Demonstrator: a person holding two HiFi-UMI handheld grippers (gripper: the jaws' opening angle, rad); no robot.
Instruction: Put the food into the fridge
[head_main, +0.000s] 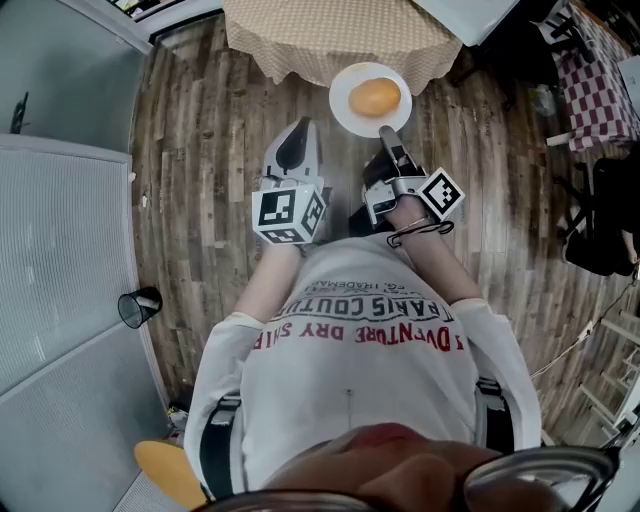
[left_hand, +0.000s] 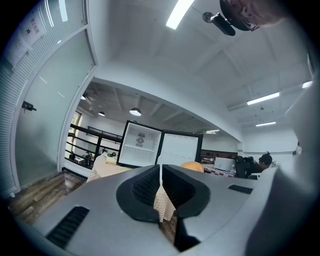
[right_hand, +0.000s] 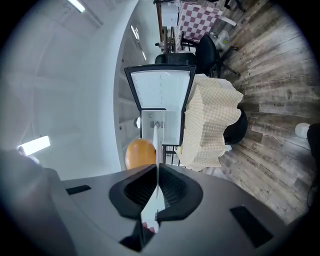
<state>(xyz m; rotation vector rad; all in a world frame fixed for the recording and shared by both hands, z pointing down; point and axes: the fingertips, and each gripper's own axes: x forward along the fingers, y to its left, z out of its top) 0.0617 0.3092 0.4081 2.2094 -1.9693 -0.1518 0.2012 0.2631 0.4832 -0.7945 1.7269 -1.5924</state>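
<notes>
1. Plate (head_main: 341, 88) pinched at rim by right fingers (head_main: 388, 140), food (head_main: 375, 97) on it, top centre of head view; left fingers (head_main: 292, 150) closed, empty.
2. Hold plate level, carry to open fridge (left_hand: 150, 142).

Two grippers are counted: one left gripper (head_main: 297, 140) and one right gripper (head_main: 386, 140). One white plate (head_main: 345, 118) is seen, and one round orange piece of food (head_main: 375, 97) is counted on it. Two cloth-covered tables are made out: one beige-checked table (head_main: 330, 35) and one red-checked table (head_main: 600, 90). One fridge (left_hand: 141, 145) is counted, one dark cup (head_main: 138, 306) and one black office chair (right_hand: 207, 50).
</notes>
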